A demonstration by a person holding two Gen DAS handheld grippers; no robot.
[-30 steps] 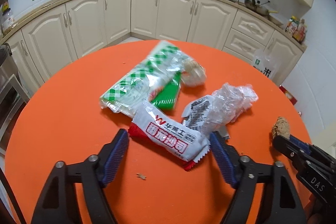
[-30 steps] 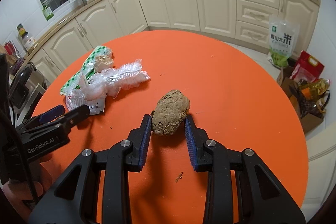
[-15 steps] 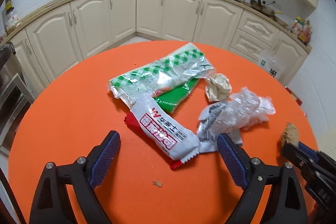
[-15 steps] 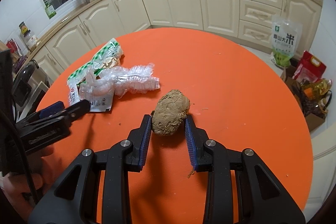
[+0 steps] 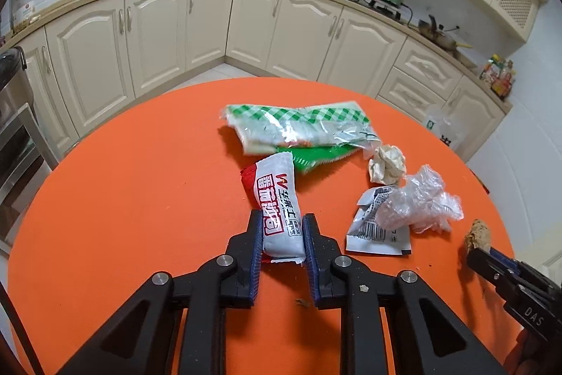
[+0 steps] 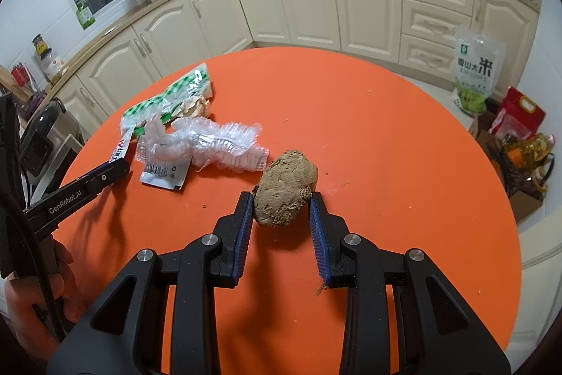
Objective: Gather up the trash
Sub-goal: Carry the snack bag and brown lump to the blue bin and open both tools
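My left gripper is shut on the near end of a red and white snack wrapper on the round orange table. Beyond it lie a green checked wrapper, a green wrapper, a crumpled paper ball, crumpled clear plastic and a white sachet. My right gripper is shut on a brown lump, held just above the table. The same lump shows at the right in the left wrist view.
Cream kitchen cabinets curve round behind the table. A rice bag and boxes of goods stand on the floor at the right. A metal appliance stands at the left. Small crumbs lie on the table.
My left gripper has closed from wide open onto the red and white wrapper, which now points straight away from me. The right gripper holds the brown lump as before.
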